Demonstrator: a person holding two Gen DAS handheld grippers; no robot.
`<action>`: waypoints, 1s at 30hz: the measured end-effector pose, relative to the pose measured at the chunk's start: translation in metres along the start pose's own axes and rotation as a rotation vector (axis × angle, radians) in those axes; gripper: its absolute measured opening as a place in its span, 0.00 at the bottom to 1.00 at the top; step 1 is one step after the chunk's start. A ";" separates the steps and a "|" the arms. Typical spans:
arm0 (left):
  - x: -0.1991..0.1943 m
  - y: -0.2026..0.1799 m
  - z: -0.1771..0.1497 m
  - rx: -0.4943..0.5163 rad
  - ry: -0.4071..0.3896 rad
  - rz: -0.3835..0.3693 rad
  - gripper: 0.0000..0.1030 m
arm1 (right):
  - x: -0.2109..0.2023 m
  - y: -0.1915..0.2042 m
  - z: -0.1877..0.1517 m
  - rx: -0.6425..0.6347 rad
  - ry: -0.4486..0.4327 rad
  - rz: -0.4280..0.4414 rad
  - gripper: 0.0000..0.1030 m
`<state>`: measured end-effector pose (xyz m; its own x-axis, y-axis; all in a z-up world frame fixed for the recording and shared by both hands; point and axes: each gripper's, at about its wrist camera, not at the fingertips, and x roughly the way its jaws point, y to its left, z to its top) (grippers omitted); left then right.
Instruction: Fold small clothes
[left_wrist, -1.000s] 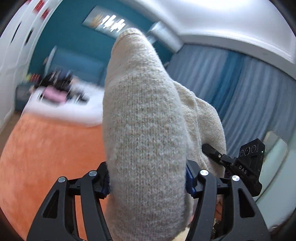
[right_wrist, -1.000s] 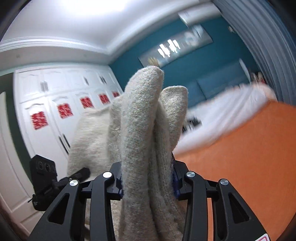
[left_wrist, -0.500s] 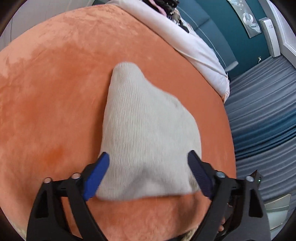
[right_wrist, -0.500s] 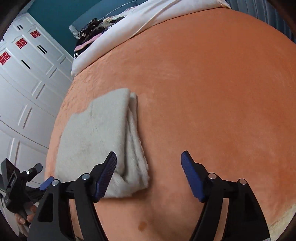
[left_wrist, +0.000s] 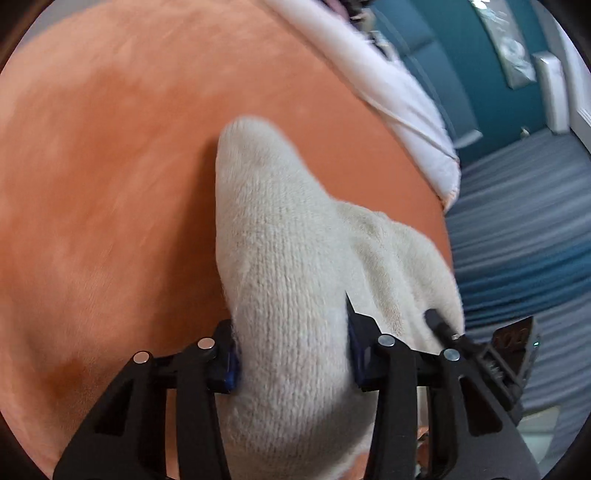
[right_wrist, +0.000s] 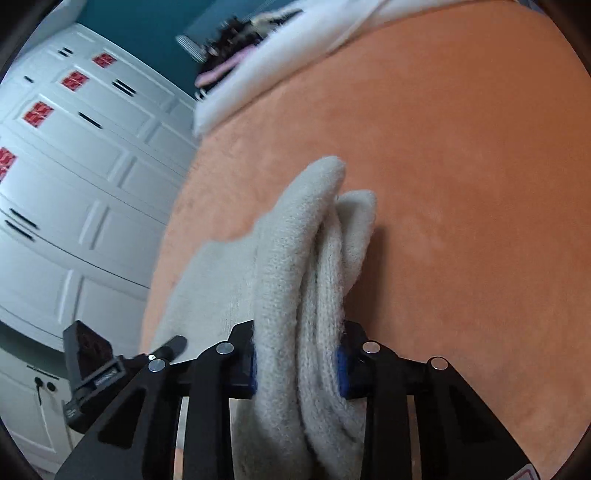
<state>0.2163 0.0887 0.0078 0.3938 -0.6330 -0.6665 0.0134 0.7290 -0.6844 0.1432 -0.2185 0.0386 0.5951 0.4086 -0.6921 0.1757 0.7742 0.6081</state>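
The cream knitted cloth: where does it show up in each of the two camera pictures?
Left wrist view: the cream knitted cloth fills the lower centre, pinched by the left gripper.
Right wrist view: the same cloth, bunched in folds, sits lower centre, clamped by the right gripper.
Shared landmark: the orange blanket beneath it.

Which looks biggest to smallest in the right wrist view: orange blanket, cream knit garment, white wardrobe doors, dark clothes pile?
1. orange blanket
2. white wardrobe doors, though about level with 3
3. cream knit garment, swollen by nearness to the lens, so 2 and 3 stay unranked
4. dark clothes pile, far and blurred
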 end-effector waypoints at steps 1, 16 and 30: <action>-0.006 -0.014 0.005 0.027 -0.015 -0.033 0.41 | -0.022 0.008 0.006 -0.021 -0.051 0.016 0.28; 0.044 -0.035 -0.027 0.198 0.017 0.290 0.52 | -0.048 -0.072 -0.021 0.088 -0.085 -0.152 0.58; 0.043 -0.045 -0.061 0.292 0.051 0.422 0.52 | -0.055 -0.033 -0.011 -0.118 -0.128 -0.200 0.15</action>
<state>0.1766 0.0127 -0.0081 0.3754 -0.2742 -0.8854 0.1216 0.9616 -0.2462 0.0964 -0.2613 0.0524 0.6534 0.1835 -0.7344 0.2115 0.8873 0.4099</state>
